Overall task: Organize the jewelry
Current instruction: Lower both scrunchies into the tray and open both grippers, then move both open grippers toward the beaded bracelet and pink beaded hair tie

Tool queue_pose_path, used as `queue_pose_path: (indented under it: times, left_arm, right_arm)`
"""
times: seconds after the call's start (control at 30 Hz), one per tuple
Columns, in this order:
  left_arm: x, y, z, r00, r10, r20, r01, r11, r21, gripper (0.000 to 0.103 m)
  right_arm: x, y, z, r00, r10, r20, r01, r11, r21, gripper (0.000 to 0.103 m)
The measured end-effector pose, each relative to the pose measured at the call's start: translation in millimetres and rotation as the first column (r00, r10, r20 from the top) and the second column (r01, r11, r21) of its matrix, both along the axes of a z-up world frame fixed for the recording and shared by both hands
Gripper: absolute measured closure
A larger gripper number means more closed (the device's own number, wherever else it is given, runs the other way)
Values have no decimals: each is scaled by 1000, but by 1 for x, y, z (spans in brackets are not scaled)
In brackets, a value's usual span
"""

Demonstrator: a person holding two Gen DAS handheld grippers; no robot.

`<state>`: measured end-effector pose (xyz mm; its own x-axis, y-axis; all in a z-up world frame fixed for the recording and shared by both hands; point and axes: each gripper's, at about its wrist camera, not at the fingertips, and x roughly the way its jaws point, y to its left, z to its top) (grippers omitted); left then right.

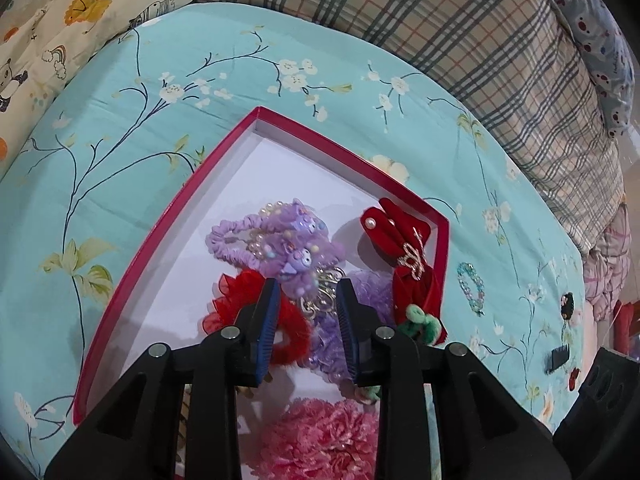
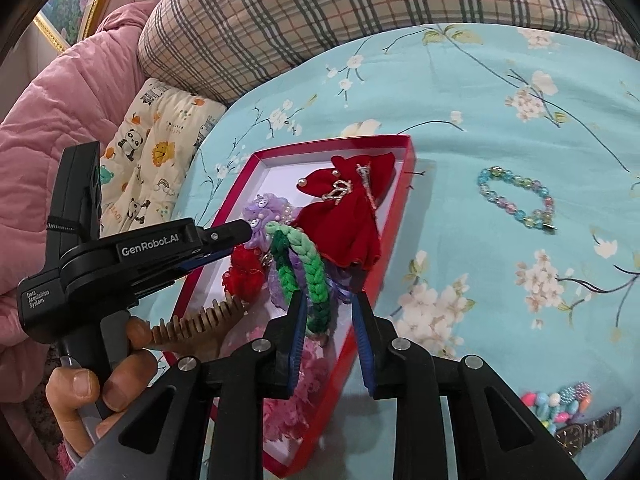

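Observation:
A red-rimmed white box (image 1: 352, 151) (image 2: 394, 216) lies on the turquoise floral bedspread. It holds a purple scrunchie with charms (image 1: 276, 236), a red velvet bow (image 1: 408, 264) (image 2: 348, 208), a red scrunchie (image 1: 240, 304), a pink fluffy scrunchie (image 1: 320, 436), a green braided band (image 2: 308, 264) and a wooden comb (image 2: 200, 318). My left gripper (image 1: 308, 300) (image 2: 236, 240) is open above the box's contents. My right gripper (image 2: 330, 300) is open and empty over the box's right side, by the green band. A blue bead bracelet (image 2: 516, 196) (image 1: 472, 286) lies outside on the bedspread.
A colourful bead bracelet (image 2: 560, 400) and a wristwatch (image 2: 588, 432) lie at the lower right on the bedspread. Small dark clips (image 1: 558, 356) lie at the right. A plaid pillow (image 1: 440, 20), a cartoon-print quilt (image 1: 60, 20) and a pink quilt (image 2: 60, 100) border the bed.

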<state>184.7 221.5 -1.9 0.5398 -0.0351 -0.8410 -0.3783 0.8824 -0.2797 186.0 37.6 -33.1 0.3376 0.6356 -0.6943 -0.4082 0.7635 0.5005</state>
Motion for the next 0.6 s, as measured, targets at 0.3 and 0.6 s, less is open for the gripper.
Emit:
queue_pose_path:
  times: [0.3,0.6]
  left_arm:
    - [-13,-11,7,1000,-15,9,14,1000,20,68]
    - [-25,-41,17,996,-87,27,86,996,19,68]
  right_arm:
    - [-5,-25,3,999,-38,5,38,999,-4,68]
    - [-9,-75,-3,995,-103,6,103,994,-37,67]
